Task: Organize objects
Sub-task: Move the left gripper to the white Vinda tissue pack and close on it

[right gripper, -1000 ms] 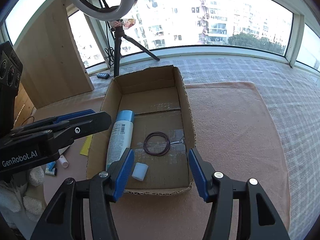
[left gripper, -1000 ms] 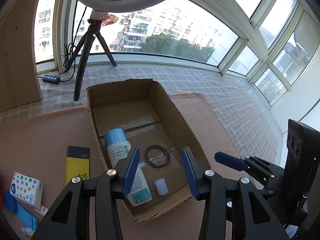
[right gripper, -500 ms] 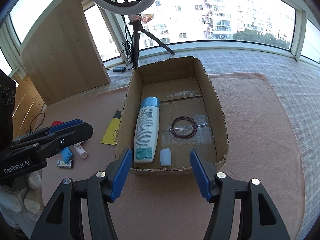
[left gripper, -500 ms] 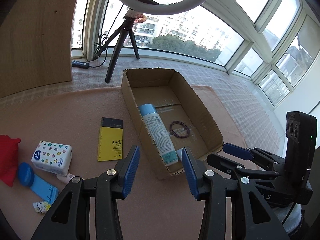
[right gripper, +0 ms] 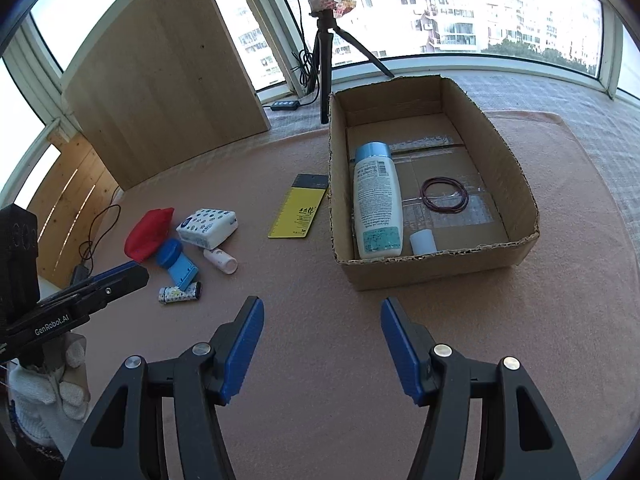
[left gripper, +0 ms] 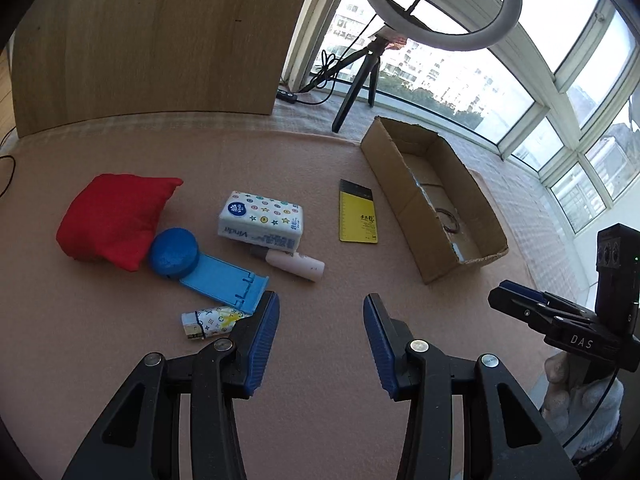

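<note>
Left wrist view: left gripper (left gripper: 321, 332) hangs over bare pink cloth (left gripper: 320, 400), jaws spread with nothing between them. Loose items lie beyond the tips from 9 to 12 o'clock. A patterned small tube (left gripper: 208, 322) lies just beside the left blue pad, at 9 o'clock. A blue stand (left gripper: 200, 268) lies at 10 o'clock, its round end touching a red pouch (left gripper: 114, 218). A tissue pack (left gripper: 262, 220) sits at 11 o'clock, with a pale pink bottle (left gripper: 294, 263) against its near edge. A yellow notepad (left gripper: 357, 217) lies at 12 o'clock, flat and apart from the rest. The cardboard box (left gripper: 404, 204) stands at 1 o'clock, well clear of the jaws. The right gripper (left gripper: 520, 300) shows at 3 o'clock, in a gloved hand (left gripper: 580, 392).

Right wrist view: right gripper (right gripper: 322, 344) also hangs over bare cloth, jaws spread and empty. The box (right gripper: 424, 270) stands at 12 to 1 o'clock, just beyond the tips. Inside lie a white bottle with blue cap (right gripper: 377, 204) along the left wall, a small white cylinder (right gripper: 423, 242) at the near wall, and a dark band loop (right gripper: 444, 194) on the floor of the box. The notepad (right gripper: 299, 210) lies just outside the left wall. The remaining loose items cluster at 10 o'clock, near the left gripper (right gripper: 132, 274).
</note>
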Tool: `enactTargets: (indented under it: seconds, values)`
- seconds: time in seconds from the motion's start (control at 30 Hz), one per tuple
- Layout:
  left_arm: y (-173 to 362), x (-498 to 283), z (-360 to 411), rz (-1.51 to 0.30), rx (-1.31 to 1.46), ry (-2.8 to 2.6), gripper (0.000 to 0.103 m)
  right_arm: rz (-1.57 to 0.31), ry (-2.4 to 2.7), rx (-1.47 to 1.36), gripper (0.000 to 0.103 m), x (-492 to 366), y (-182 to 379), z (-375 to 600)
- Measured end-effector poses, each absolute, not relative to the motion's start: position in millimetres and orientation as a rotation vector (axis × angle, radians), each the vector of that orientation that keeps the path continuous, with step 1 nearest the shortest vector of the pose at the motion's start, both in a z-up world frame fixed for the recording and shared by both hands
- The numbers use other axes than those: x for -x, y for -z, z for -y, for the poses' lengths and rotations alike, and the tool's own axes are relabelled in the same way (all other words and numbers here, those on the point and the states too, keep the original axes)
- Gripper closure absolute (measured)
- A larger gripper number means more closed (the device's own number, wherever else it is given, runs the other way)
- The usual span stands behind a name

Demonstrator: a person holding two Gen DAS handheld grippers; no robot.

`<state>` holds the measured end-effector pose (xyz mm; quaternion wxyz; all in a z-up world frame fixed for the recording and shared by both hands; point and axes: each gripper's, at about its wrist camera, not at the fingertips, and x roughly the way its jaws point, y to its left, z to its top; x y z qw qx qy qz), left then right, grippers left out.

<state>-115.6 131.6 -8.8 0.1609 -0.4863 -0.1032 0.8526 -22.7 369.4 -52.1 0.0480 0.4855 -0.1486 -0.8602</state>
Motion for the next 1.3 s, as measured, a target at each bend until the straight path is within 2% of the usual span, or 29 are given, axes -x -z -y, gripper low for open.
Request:
enactTargets:
  seconds: [0.27, 0.43, 0.63, 0.9, 1.07, 1.3]
  values:
    - [8.0, 120.0, -68.1, 0.357, 1.426, -2.513, 0.056, 0.46, 2.573, -1.494, 0.046, 18.3, 55.2, -338.3]
    - [1.2, 145.4, -54.9, 0.365, 1.425, -2.503, 0.056, 0.481, 2.566, -1.494, 0.046, 17.6, 55.7, -327.7]
    - [5.3, 193.1, -83.2, 0.348, 1.443, -2.437, 0.056, 0.486, 2.573, -1.507, 0.046, 11.4, 56.9, -326.5]
    - [43.1, 250.7, -116.1, 0.367, 1.578, -2.384, 0.055, 0.525, 2.599, -1.526, 0.046, -3.4, 57.3, -343.2]
    - [63.6, 266.9, -129.0, 0.328, 1.661, -2.366, 0.055, 0.545, 2.621, -1.535, 0.046, -11.0, 57.0, -357.0]
    - [71.4, 272.5, -155.1, 0.253, 1.64, -2.352, 0.056, 0.593, 2.64, -1.545, 0.046, -13.5, 58.5, -377.0]
